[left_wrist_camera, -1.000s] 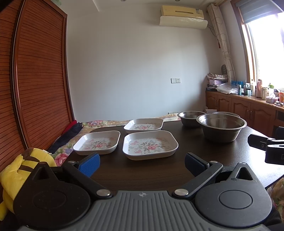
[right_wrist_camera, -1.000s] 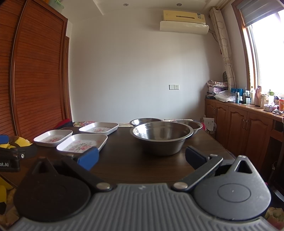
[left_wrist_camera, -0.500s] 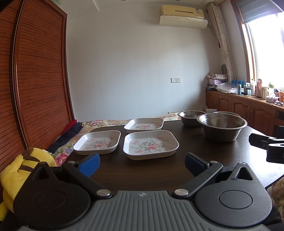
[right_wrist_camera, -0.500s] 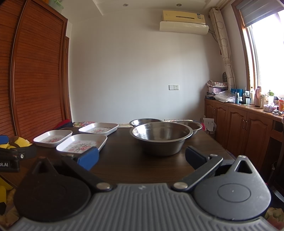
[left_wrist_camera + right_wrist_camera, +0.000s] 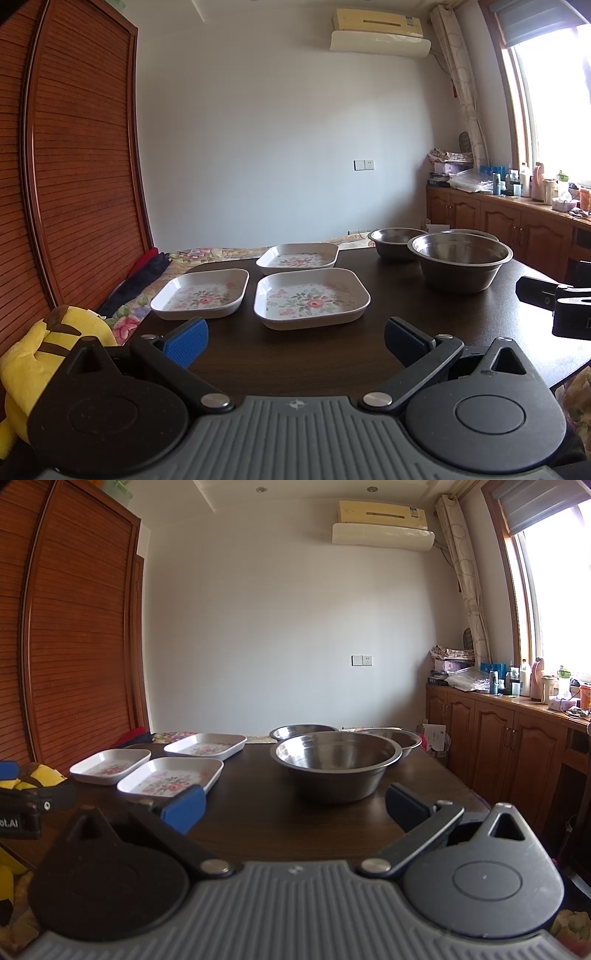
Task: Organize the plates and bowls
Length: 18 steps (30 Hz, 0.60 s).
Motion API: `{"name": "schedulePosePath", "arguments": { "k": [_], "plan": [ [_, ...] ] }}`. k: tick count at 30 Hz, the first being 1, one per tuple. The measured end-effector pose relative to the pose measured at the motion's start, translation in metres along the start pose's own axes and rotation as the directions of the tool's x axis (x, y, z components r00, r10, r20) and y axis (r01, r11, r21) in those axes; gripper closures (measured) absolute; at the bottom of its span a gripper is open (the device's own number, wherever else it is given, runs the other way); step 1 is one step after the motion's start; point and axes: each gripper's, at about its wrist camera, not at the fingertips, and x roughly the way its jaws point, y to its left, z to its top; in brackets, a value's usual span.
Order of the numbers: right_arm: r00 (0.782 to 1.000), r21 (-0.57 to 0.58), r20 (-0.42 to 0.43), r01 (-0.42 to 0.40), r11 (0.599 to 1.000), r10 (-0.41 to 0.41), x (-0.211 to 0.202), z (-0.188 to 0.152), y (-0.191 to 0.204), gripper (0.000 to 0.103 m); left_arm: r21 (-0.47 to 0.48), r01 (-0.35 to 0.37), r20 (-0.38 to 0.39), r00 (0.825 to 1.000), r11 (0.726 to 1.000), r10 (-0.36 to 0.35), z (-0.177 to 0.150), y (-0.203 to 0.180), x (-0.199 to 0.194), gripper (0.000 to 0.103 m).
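Your left gripper [image 5: 293,341] hangs spread wide and empty over the near edge of the dark, glossy wooden table [image 5: 229,354], its blue ribbed pads [image 5: 186,341] well apart. From it, the nearest plate [image 5: 312,297] sits at 12 o'clock — a white, rounded-square dish with a raised rim and a pink floral print. A second plate [image 5: 201,293] of the same make lies just beside it at 11 o'clock, and a third plate [image 5: 298,255] sits behind them, farther off. At 1 o'clock stands the large steel bowl [image 5: 460,262], round, smooth and dully reflective, with a smaller steel bowl [image 5: 397,243] behind it to the left and the rim of another bowl [image 5: 476,233] showing past it. Your right gripper [image 5: 295,808] is likewise released and holds nothing; the large bowl fills its 12 o'clock, apart from the fingertips, with the plates off at 10 o'clock. A soft yellow plush toy [image 5: 40,347] lies beyond the table's left edge — near the slatted wooden wardrobe door [image 5: 81,166].
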Motion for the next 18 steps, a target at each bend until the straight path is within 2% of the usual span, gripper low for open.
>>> {"name": "schedulePosePath", "arguments": {
  "k": [18],
  "plan": [
    [1.0, -0.008, -0.01, -0.003, 1.0, 0.003, 0.0039, -0.0048, 0.0019, 0.0, 0.007, 0.005, -0.015, 1.0, 1.0, -0.005, -0.0033, -0.0012, 0.0019, 0.0]
  ]
}}
